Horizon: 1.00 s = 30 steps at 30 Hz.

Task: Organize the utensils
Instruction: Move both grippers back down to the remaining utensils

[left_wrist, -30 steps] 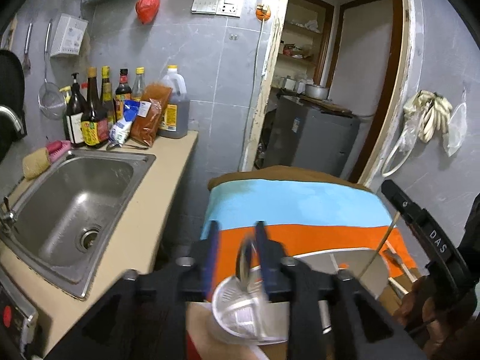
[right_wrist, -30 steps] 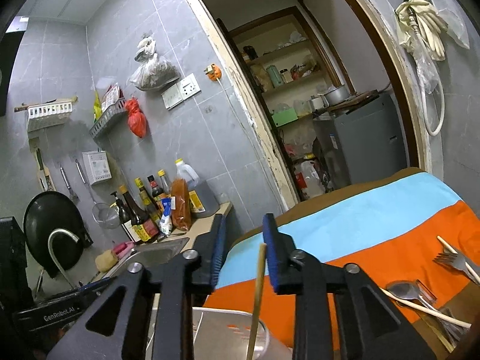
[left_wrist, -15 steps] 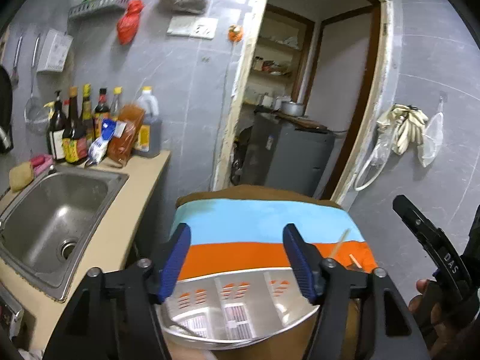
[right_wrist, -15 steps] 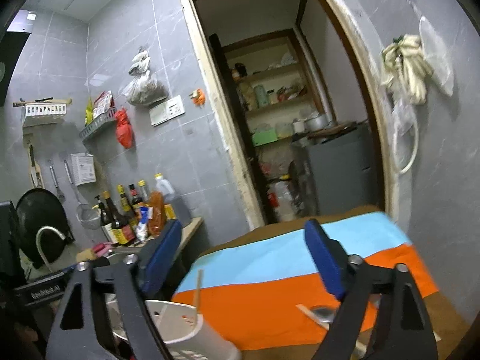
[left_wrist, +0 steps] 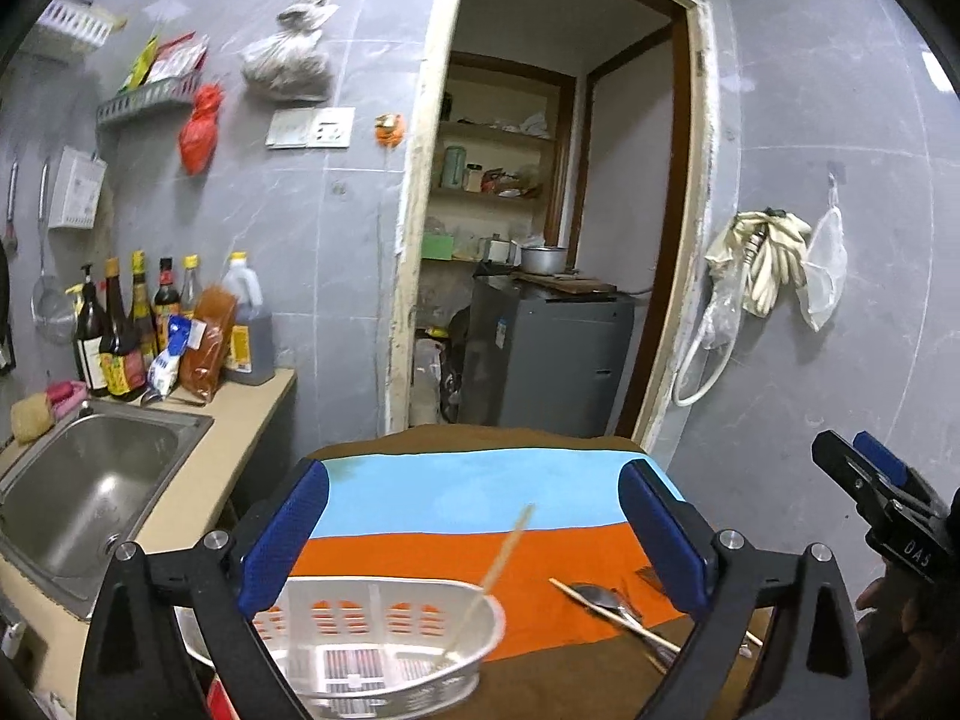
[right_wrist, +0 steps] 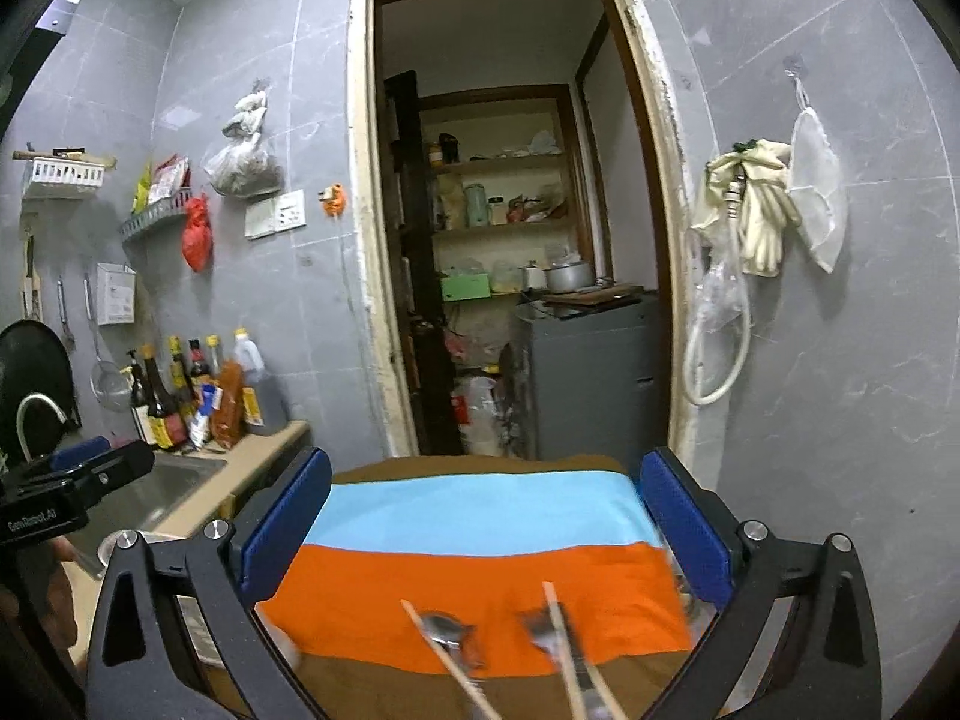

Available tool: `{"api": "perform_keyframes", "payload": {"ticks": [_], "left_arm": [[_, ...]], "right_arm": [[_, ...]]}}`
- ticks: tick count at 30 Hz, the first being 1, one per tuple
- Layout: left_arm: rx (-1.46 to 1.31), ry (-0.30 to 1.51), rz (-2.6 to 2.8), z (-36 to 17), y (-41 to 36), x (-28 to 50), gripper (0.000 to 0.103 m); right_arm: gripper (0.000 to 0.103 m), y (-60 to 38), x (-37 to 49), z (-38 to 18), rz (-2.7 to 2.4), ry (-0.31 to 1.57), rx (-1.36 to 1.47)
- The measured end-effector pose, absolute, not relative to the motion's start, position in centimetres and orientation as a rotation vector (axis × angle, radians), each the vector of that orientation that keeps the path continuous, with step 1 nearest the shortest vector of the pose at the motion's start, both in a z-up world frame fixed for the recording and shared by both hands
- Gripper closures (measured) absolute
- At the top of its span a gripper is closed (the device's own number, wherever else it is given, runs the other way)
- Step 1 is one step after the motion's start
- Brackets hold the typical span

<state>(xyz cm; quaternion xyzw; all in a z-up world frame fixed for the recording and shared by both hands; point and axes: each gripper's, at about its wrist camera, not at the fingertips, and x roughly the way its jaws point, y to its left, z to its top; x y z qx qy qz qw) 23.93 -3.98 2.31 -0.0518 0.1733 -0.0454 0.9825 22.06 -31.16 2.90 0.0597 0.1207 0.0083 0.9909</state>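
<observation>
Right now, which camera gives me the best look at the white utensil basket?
The left wrist view: the white basket sits low between the open fingers, one chopstick leaning inside. The right wrist view shows none of it clearly, only loose cutlery on the cloth.
</observation>
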Motion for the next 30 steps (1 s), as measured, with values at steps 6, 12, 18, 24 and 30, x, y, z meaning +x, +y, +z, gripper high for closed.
{"api": "perform_keyframes", "payload": {"ticks": [6, 12, 18, 24, 30], "left_arm": [[-0.083, 0.362, -0.106, 1.5, -8.8, 24.1, 0.005], [-0.085, 0.425, -0.091, -0.8, -12.8, 25.4, 0.005], [-0.103, 0.514, -0.057, -4.0, -15.4, 27.3, 0.005], [-0.139, 0.601, -0.033, -7.3, -16.1, 29.8, 0.005], [-0.147, 0.658, -0.001, -10.1, -16.1, 32.3, 0.006]], "right_arm": [[0.002, -36.0, 23.5, 1.8, 0.020, 0.293, 0.120], [0.002, -39.8, 26.6, -1.4, 0.061, 0.388, 0.133], [0.002, -42.0, 30.3, -5.7, 0.116, 0.505, 0.171], [0.002, -41.9, 33.6, -9.7, 0.168, 0.582, 0.187], [0.004, -40.7, 36.8, -13.4, 0.243, 0.648, 0.194]]}}
